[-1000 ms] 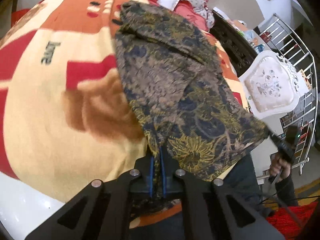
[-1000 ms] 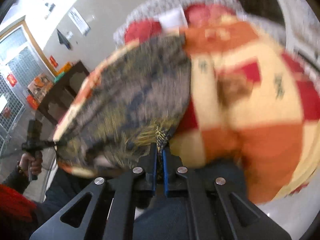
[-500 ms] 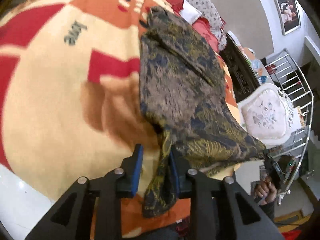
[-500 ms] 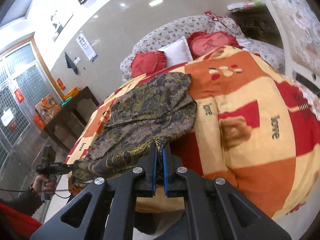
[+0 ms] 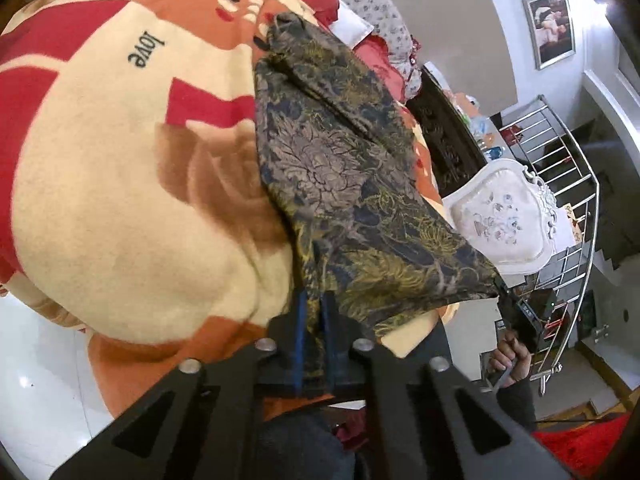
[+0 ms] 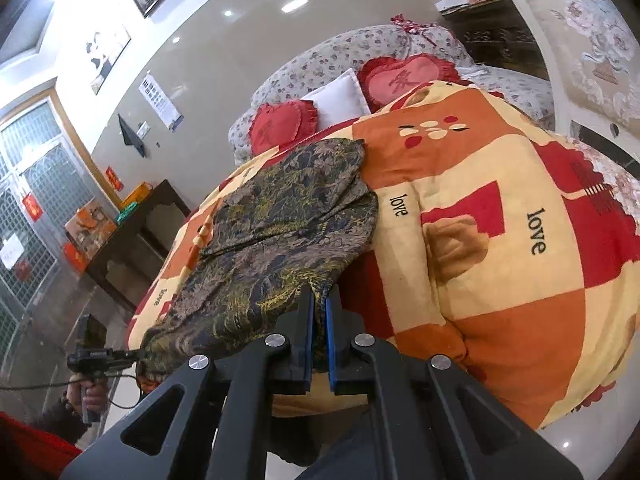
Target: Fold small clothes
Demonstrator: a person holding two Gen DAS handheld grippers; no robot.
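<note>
A dark floral patterned garment point(image 5: 340, 168) in brown, navy and gold lies stretched along a bed blanket point(image 5: 120, 208) with red, orange and cream patches. My left gripper point(image 5: 314, 308) is shut on one near corner of the garment. My right gripper point(image 6: 319, 312) is shut on the other near corner; the garment point(image 6: 280, 232) runs away from it toward the pillows. Each gripper shows small in the other's view, at the garment's far corner, held by a hand.
Red heart pillows point(image 6: 280, 128) and a white pillow lie at the bed's head. A dark wooden side table point(image 6: 132, 240) stands beside the bed. A white upholstered chair point(image 5: 504, 220) and a metal railing point(image 5: 568, 184) stand off the other side. White tile floor lies below.
My left gripper opened half a second ago and has shut again on the garment's corner. My right gripper stayed shut and swung so the bed sits more level in view.
</note>
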